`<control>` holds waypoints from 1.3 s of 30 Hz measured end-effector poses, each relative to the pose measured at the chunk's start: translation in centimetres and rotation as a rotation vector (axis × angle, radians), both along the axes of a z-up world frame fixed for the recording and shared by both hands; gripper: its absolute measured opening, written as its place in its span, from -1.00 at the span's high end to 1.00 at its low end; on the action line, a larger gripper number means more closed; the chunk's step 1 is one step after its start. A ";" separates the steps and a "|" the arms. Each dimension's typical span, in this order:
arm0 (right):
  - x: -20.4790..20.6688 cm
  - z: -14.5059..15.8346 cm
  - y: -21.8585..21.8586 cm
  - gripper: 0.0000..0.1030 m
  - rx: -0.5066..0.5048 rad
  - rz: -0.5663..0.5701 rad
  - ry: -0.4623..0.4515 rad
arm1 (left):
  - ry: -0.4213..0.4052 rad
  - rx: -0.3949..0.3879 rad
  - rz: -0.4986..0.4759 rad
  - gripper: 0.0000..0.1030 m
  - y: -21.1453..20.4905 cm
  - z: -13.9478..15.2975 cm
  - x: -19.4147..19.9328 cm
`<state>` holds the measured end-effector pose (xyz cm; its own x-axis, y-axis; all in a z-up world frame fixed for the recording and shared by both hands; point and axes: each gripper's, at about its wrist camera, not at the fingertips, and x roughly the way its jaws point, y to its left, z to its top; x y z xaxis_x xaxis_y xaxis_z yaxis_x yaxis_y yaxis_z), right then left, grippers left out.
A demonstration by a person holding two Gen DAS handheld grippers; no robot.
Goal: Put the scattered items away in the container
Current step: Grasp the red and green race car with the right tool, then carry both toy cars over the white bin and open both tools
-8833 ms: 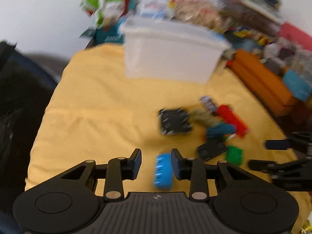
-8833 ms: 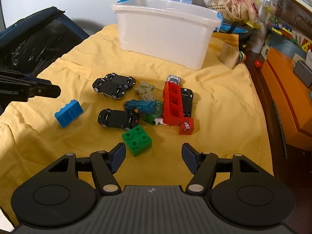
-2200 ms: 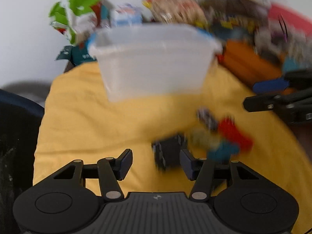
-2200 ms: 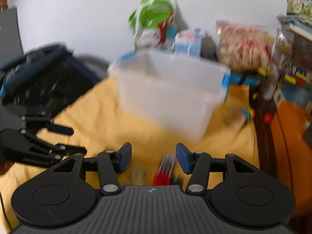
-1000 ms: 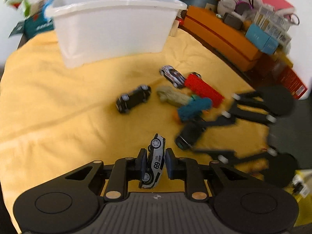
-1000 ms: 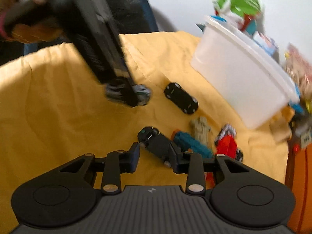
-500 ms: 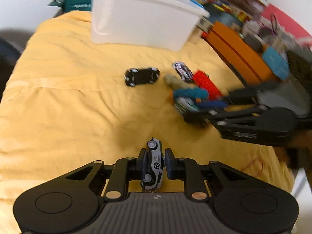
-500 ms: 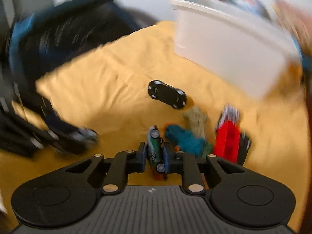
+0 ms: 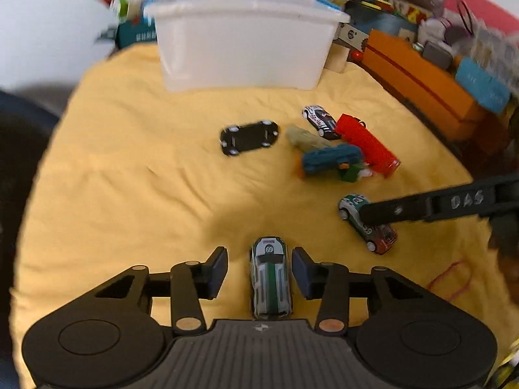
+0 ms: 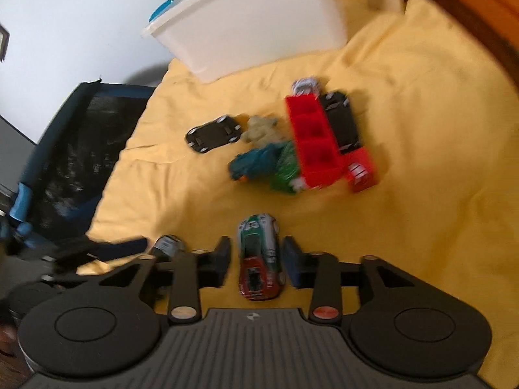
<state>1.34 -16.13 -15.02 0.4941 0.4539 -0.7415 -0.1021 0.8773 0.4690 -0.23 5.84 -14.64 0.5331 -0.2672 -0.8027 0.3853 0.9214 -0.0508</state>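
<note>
Left tool (image 9: 259,270) spread wide around a grey-green toy car (image 9: 270,280), long axis along the fingers, resting loose on the yellow cloth (image 9: 129,168). Right tool (image 10: 256,261) likewise spread around a red-green car (image 10: 258,257). Straight ahead past 1 toy cluster, open cloth, then the white container (image 9: 240,42).

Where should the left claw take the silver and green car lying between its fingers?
Across its long flanks, mid-body, coming straight down from above. The silver and green car sits on its wheels on the yellow cloth, nose pointing away, lined up with the open left claw, so both fingers would likely meet flat door panels.
</note>
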 end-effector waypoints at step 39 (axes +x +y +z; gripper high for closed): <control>6.4 14.3 1.6 0.35 -0.361 -0.079 -0.424 | -0.340 -0.090 0.040 0.36 -3.1 14.2 12.8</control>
<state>7.70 -14.55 -0.77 0.8050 0.1575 -0.5720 -0.1437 0.9872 0.0697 12.59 2.75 -0.43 0.7773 -0.3026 -0.5515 0.3580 0.9337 -0.0077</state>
